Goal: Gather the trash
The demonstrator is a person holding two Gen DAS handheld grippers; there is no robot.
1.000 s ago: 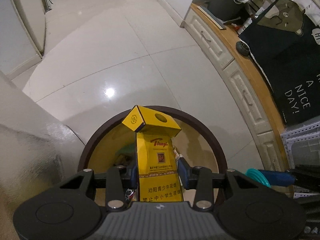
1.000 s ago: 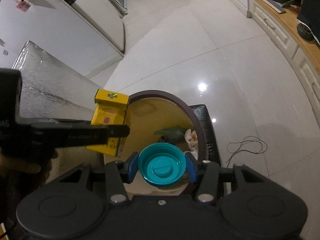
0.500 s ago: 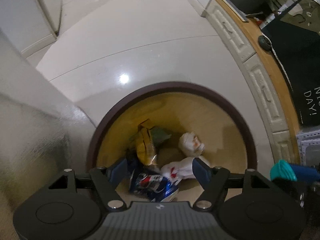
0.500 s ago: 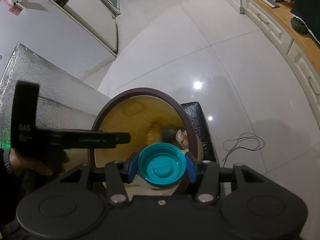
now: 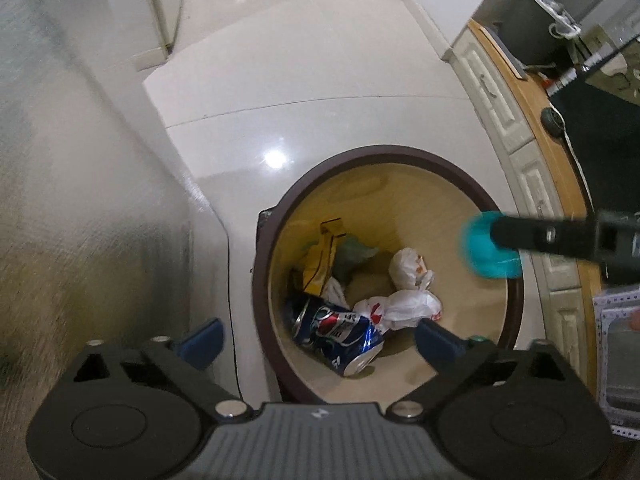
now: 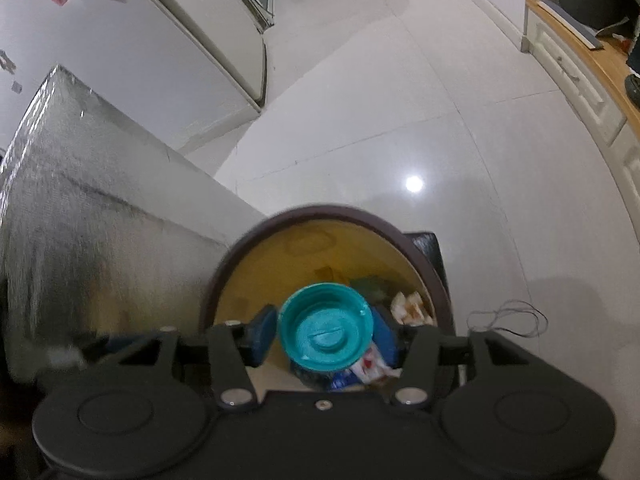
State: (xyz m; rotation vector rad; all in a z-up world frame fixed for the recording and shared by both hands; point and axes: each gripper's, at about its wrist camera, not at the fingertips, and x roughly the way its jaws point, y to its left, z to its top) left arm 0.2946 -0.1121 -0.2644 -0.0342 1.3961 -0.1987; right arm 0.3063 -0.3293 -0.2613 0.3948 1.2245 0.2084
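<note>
A pale tiled floor (image 5: 320,92) fills most of both views, with a silvery foil-faced block (image 6: 80,216) on one side and a cream cabinet run with a wooden top (image 5: 532,128) on the other. On the floor stands a round bin (image 5: 384,154) with a dark brown rim and a yellow inner wall. Inside it lie a yellow carton (image 5: 320,260), white crumpled plastic bags (image 5: 404,304) and a blue drink can (image 5: 340,330) on its side near the bottom. The left gripper (image 5: 316,338) hangs above the bin with its jaws opening wide and nothing between them; one blue finger is over the floor beside the rim, the other over the bin's inside. The right gripper (image 6: 326,338) points down over the bin's mouth, its jaws opening too. Between its blue fingers (image 6: 260,340) sits a teal lid (image 6: 326,328), tilted and blurred; the pads look just clear of its edge, so it appears released above the trash.
</note>
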